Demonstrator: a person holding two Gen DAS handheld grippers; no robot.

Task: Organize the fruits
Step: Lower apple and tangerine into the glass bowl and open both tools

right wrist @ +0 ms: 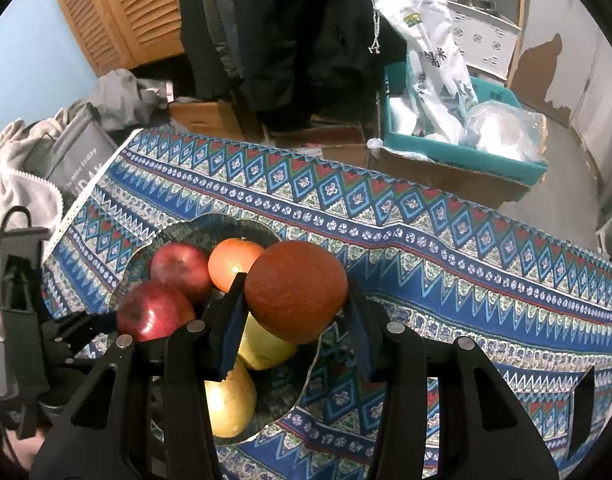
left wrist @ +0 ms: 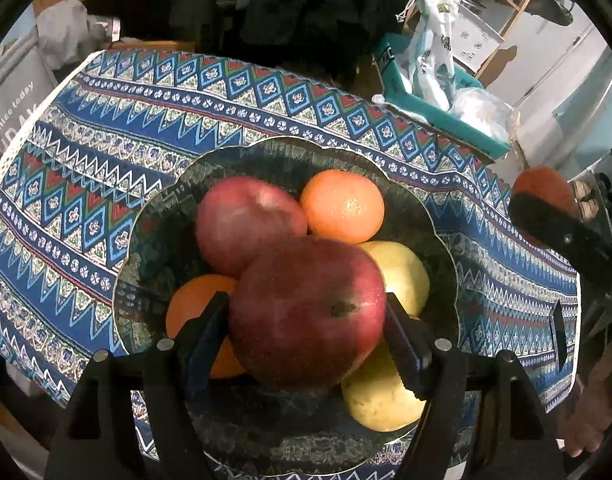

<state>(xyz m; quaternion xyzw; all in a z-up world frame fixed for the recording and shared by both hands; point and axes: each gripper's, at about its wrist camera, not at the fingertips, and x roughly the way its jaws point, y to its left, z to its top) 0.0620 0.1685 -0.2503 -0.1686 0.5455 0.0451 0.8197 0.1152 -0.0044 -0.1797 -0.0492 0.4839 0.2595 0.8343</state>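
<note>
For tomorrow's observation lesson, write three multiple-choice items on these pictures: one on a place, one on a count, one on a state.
1. Where is the dark orange in the right hand-held gripper?
A. Over the bowl's rim
B. Inside the teal box
C. On the floor

2. How many yellow fruits lie in the bowl?
A. None
B. Two
C. Five

3. What is the left hand-held gripper doing?
A. Hanging open and empty
B. Gripping a red apple
C. Gripping a yellow fruit

Answers:
1 A, the right view shows the fruit held above the rim.
2 B, one yellow fruit sits beyond the held apple, another nearer.
3 B, both pads press the apple's sides.
</note>
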